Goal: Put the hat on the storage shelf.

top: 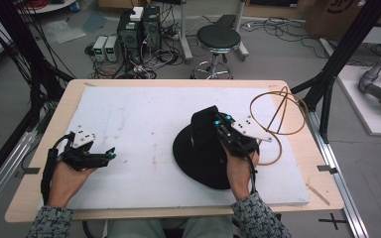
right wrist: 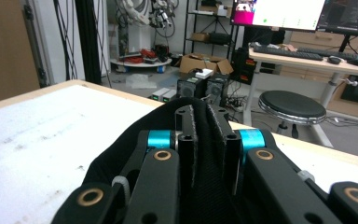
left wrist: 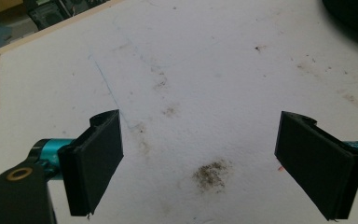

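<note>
The left claw point(left wrist: 199, 163) gapes wide above the stained white mat point(left wrist: 191, 84).

The white mat point(top: 144, 119) lies bare across its left and middle. On the right, a black hat point(top: 203, 153) and a looped brown cable point(top: 278, 111) crowd the table point(top: 178, 83).

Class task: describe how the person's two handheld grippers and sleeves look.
Both the left gripper and right gripper are black with teal joints, brass-coloured rivets, flat black jaw pads, grey three-cornered top plates and black trailing cables. Sleeves are speckled grey knit.
</note>
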{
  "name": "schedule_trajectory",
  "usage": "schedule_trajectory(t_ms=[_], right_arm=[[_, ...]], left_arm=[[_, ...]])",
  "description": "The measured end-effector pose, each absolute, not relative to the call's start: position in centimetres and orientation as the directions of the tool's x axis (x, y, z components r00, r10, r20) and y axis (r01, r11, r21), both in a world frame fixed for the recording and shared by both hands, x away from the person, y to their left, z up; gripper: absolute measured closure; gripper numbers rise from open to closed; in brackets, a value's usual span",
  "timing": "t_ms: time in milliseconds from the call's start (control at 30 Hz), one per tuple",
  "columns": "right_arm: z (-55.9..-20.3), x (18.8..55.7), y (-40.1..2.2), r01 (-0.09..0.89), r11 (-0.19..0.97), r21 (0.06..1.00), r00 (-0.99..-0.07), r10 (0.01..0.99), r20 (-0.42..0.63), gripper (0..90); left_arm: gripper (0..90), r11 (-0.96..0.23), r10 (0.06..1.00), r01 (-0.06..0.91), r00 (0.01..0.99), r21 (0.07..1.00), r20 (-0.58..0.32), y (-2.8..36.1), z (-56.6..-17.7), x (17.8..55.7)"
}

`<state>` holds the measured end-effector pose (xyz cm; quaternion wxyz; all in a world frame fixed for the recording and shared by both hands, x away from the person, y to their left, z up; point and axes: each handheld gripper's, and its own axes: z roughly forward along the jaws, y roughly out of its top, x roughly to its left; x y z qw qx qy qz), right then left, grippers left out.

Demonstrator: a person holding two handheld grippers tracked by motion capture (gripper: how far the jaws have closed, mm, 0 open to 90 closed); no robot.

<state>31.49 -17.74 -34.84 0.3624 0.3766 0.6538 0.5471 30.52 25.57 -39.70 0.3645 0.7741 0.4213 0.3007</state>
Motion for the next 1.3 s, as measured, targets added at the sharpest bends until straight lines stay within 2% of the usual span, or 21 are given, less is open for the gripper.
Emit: schedule_trajectory(t_ms=[400,867,1133,1300], right_arm=[[-32.8,30.3,-16.8,0.055,0.081,0.995,-0.509,0.860,-0.042,83.2],[-30.5,30.0,-16.0,0.034,0.029,0.999,-0.554,0.832,-0.005,83.1],[-29.2,29.8,-16.3,0.039,-0.044,0.998,-0.592,0.804,0.058,83.2],[-28.1,29.6,-16.3,0.026,-0.047,0.999,-0.605,0.795,0.053,83.2]], left_arm=[[15.4,-0.371,0.873,0.430,0.463,0.823,0.152,25.7,-39.6,30.5],[15.4,-0.361,0.878,0.425,0.455,0.830,0.149,26.1,-39.2,30.6],[15.5,-0.353,0.881,0.428,0.451,0.832,0.142,26.1,-39.3,30.7],[15.5,-0.356,0.879,0.429,0.454,0.830,0.142,26.2,-39.3,30.8]])
